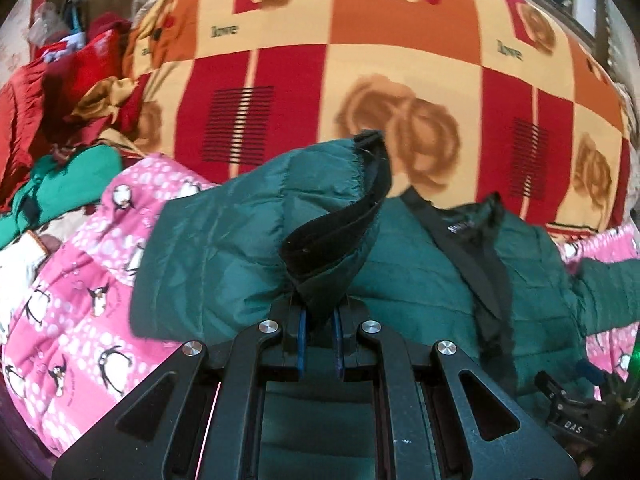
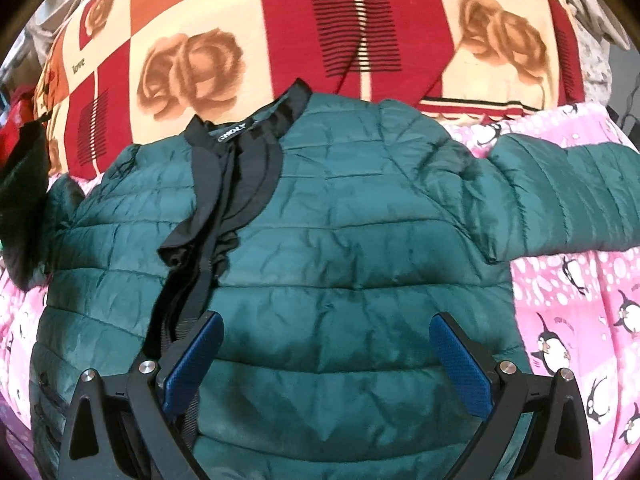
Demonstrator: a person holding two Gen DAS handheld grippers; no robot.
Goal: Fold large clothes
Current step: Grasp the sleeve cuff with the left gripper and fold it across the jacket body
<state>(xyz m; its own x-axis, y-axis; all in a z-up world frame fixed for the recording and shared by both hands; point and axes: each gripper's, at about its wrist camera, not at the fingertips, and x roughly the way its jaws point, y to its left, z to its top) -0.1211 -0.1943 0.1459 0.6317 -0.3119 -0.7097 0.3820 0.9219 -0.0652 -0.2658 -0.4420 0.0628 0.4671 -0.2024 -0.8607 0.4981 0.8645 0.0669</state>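
A dark green quilted puffer jacket [image 2: 340,248], shiny and stitched in horizontal channels, is lying front-up on a pink penguin-print quilt [image 2: 580,312], its black collar [image 2: 256,128] reaching onto the red, orange and cream rose-patterned blanket [image 2: 240,12] beyond. To the left of the jacket, a heap of red and green clothes [image 1: 68,112] is sitting crumpled (individual pieces are hard to tell apart).

The left gripper [image 1: 320,328] is pinching one sleeve [image 1: 248,232] of the jacket near its cuff, the blue pads pressed together on a fold of green fabric; the black fuzzy cuff lining [image 1: 340,224] is curling up just above the fingers, and the sleeve is hanging lifted over the jacket's left side.

Down the jacket's front, the black zipper placket [image 2: 200,240] is running rumpled toward the hem. The right gripper [image 2: 326,364] is hovering with its textured blue pads [image 2: 460,364] spread wide, right above the jacket's lower body, holding nothing. To the jacket's right, the other sleeve [image 2: 560,192] is stretching out flat across the quilt.
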